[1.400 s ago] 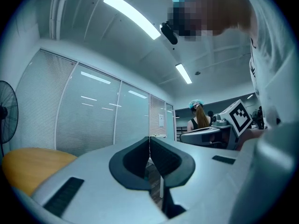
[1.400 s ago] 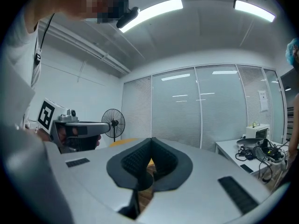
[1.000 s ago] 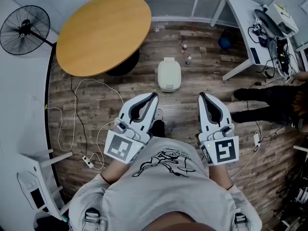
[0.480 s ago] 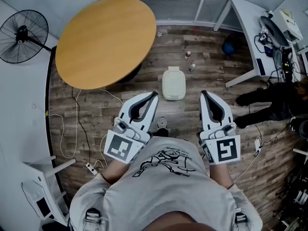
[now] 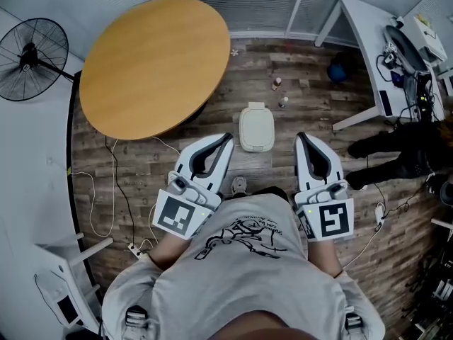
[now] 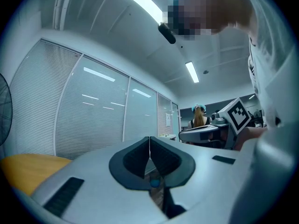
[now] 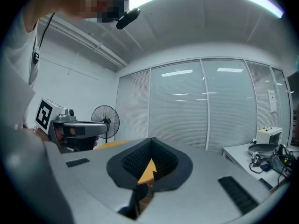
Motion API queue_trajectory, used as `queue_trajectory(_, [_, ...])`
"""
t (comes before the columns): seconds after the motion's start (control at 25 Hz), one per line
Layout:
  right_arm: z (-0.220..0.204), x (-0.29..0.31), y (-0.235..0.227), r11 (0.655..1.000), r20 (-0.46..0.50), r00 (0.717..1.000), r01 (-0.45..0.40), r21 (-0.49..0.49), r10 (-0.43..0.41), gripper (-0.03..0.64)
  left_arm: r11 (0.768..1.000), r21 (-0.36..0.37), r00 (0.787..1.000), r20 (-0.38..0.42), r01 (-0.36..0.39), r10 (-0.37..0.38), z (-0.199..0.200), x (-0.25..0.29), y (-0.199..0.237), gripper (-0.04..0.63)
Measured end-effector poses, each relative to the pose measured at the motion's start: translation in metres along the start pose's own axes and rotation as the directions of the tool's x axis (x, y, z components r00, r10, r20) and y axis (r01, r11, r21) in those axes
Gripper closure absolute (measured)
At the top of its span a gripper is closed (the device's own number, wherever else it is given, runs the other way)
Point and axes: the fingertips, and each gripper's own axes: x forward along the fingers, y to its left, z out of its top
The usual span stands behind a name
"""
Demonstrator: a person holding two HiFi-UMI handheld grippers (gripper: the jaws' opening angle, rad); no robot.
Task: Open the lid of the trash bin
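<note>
A small white trash bin [image 5: 256, 128] with its lid down stands on the wooden floor, just beyond and between my two grippers in the head view. My left gripper [image 5: 228, 139] is held level at chest height, its tip to the bin's lower left, jaws shut and empty. My right gripper [image 5: 300, 137] is level with it on the bin's lower right, also shut and empty. The left gripper view shows the left gripper [image 6: 149, 139] with pads meeting and office blinds beyond. The right gripper view shows the right gripper [image 7: 152, 141] with pads closed. The bin appears in neither gripper view.
A round wooden table [image 5: 152, 62] stands at the upper left with a floor fan [image 5: 32, 48] beside it. Two small bottles [image 5: 277, 83] stand on the floor past the bin. A white desk [image 5: 368, 34] and a person's dark legs [image 5: 396, 147] are at the right. Cables [image 5: 106, 190] trail at the left.
The whole floor has slid down the head view: the trash bin now lies closer to both fingertips. The grippers keep the same pose and stay shut.
</note>
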Motion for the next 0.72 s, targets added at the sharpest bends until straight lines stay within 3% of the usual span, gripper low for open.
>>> queue_trajectory(0.72, [0.003, -0.002, -0.062, 1.0, 0.001, 1.0, 0.005, -0.018, -0.005, 0.611, 1.0, -0.01, 1.0, -0.019, -0.009, 0.009, 0.002, 0.046, -0.022, 0.575])
